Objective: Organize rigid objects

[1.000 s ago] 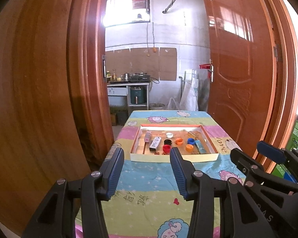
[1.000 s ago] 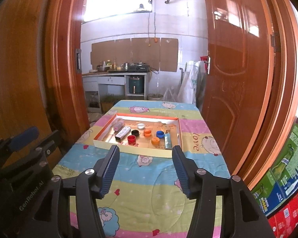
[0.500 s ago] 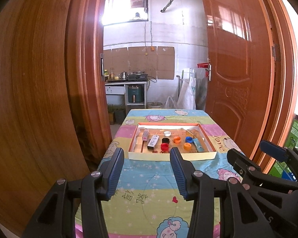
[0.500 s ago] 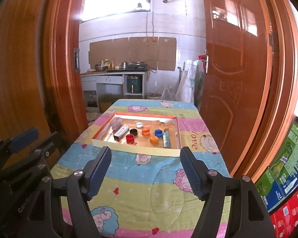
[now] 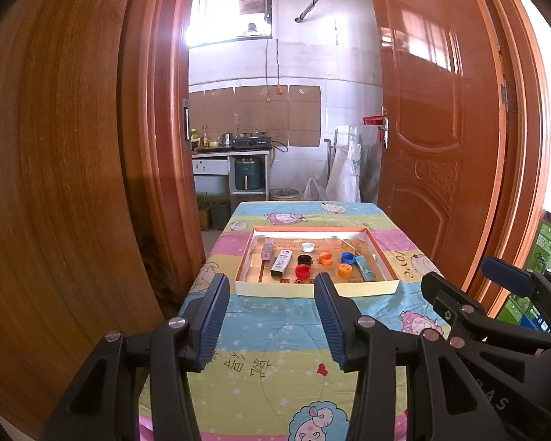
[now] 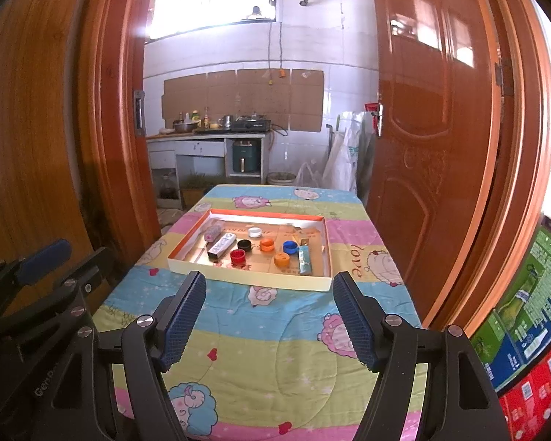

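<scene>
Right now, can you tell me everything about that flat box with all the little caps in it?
The shallow box looks like cardboard, with cream outer walls, an orange rim and a tan printed floor. It lies flat and open on the cartoon-sheep cloth, toward the table's far end. Inside rest six loose bottle caps, white, black, red, blue and two orange, plus several small packets. Nothing is gripping it.

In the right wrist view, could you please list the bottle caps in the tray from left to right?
Red cap → black cap → white cap → orange cap at the back → orange cap at the front → blue cap.
</scene>
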Available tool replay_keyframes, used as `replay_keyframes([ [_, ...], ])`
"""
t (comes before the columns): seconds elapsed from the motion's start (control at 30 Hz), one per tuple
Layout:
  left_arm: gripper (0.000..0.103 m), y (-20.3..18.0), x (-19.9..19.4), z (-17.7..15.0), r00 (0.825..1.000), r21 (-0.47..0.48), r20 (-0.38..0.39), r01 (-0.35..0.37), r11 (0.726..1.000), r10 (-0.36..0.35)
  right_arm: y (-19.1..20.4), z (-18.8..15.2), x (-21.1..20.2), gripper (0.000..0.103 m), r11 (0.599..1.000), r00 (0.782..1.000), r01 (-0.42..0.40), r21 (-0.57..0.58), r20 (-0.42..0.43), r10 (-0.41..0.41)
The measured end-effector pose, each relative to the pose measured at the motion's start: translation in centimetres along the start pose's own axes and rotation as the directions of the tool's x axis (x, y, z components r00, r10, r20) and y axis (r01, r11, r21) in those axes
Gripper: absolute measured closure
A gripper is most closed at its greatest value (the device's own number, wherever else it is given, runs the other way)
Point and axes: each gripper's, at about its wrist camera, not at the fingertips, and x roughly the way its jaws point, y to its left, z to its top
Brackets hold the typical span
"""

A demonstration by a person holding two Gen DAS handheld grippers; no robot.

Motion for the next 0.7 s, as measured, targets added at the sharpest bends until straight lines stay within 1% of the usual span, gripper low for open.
replay_keyframes([
  [0.7,0.055,-0.12,-0.1,-0.04,1.0,0.001,0.0,-0.001,1.0,0.001,0.0,0.06,-0.11,0.029,1.0,1.0,-0.001,-0.002,0.0,0.001],
])
